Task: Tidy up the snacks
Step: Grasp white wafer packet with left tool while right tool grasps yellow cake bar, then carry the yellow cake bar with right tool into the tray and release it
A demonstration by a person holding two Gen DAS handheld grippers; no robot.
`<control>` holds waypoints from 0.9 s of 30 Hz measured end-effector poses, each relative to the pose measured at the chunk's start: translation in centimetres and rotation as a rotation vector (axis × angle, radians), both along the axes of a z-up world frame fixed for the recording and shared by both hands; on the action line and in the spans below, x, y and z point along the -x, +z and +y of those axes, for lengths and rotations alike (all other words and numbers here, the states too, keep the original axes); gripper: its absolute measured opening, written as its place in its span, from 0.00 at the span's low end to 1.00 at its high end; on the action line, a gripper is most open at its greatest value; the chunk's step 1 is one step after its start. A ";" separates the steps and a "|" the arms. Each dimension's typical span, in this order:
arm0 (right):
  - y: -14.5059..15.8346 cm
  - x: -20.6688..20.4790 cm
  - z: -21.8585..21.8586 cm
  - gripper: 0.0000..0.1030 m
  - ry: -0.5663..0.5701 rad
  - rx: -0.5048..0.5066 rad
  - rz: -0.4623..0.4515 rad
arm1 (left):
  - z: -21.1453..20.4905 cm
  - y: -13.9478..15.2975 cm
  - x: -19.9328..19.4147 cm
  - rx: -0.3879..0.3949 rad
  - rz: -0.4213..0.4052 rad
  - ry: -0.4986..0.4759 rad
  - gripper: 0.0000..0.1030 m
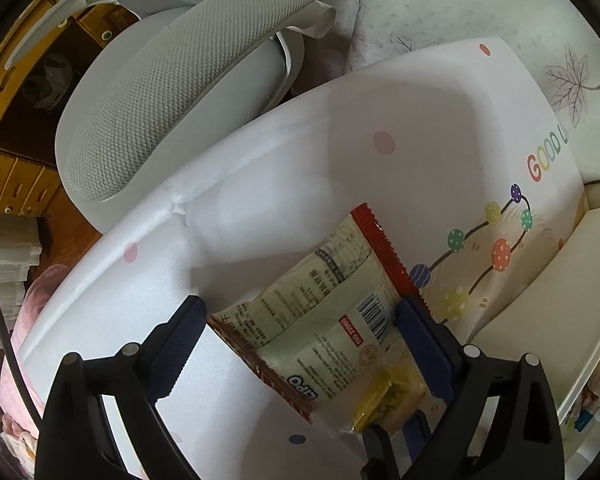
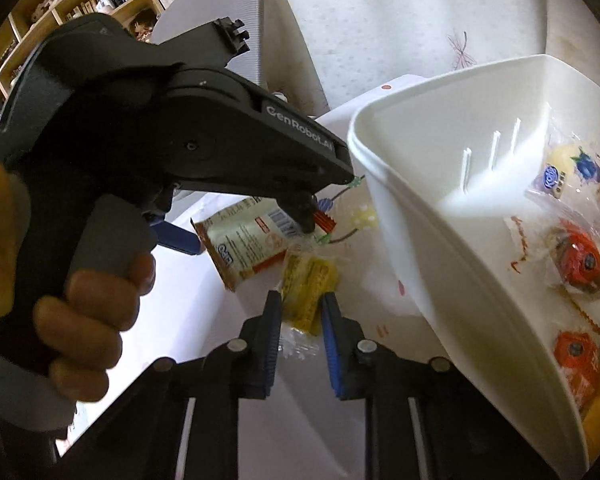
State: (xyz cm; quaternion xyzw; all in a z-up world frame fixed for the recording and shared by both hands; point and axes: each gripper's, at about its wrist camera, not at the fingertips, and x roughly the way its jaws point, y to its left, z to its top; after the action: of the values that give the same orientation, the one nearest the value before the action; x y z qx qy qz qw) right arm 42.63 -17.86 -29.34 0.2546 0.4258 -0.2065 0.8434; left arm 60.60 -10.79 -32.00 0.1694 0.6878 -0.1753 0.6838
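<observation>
A: Two grippers are at work. The right gripper point(image 2: 300, 320) has its blue pads point(image 2: 332, 344) narrowly apart, one on each side of the small yellow packet point(image 2: 306, 288). They seem to touch the wrapper, but I cannot tell if they press it firmly.

B: And the left gripper point(image 1: 300, 320)?

A: Wide open, holding nothing. Its fingers point(image 1: 424, 344) stand on both sides of the larger red-edged snack bag point(image 1: 328, 312), with a gap on the near-left side, so this bag only lies on the white dotted mat point(image 1: 260, 168).

B: Where do both lie from the white bin point(image 2: 420, 240)?

A: Left of the bin in the right wrist view, on the mat. The yellow packet is nearer the bin and overlaps the lower corner of the bag.

B: Its long axis?

A: It runs about away from the right fingers, so the pads cross the short side. I judge this good for lifting. The right hand is nearer the bin, where other wrapped snacks point(image 2: 580, 264) are already.

B: The hands' pose?

A: The left gripper points steeply down, a hand point(image 2: 80, 304) around its handle; the right tilts down and forward.
</observation>
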 end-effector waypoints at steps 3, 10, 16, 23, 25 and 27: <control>0.1 0.3 -0.1 0.17 0.005 -0.014 0.002 | 0.2 0.8 0.3 0.014 -0.025 0.005 0.72; 0.8 0.7 -0.6 0.16 0.020 -0.045 0.025 | 1.6 1.4 0.2 0.035 -0.042 0.051 0.54; 1.1 1.5 -1.4 0.15 0.029 -0.055 0.050 | 3.9 1.5 1.7 0.043 -0.026 0.104 0.48; 1.0 2.9 -2.1 0.00 0.037 -0.092 0.079 | 7.6 2.8 4.1 0.085 0.005 0.171 0.20; 0.5 3.5 -2.1 0.00 0.024 -0.128 0.092 | 8.8 3.4 5.2 0.079 -0.006 0.176 0.15; 0.4 4.2 -2.3 0.00 0.009 -0.141 0.088 | 10.3 4.1 6.6 0.086 -0.016 0.192 0.15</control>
State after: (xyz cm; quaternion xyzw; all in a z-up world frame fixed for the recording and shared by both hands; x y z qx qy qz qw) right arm 38.41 -20.15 -28.92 0.3022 0.4771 -0.1831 0.8047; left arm 53.98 -0.49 -27.93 0.0746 0.6873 -0.1368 0.7095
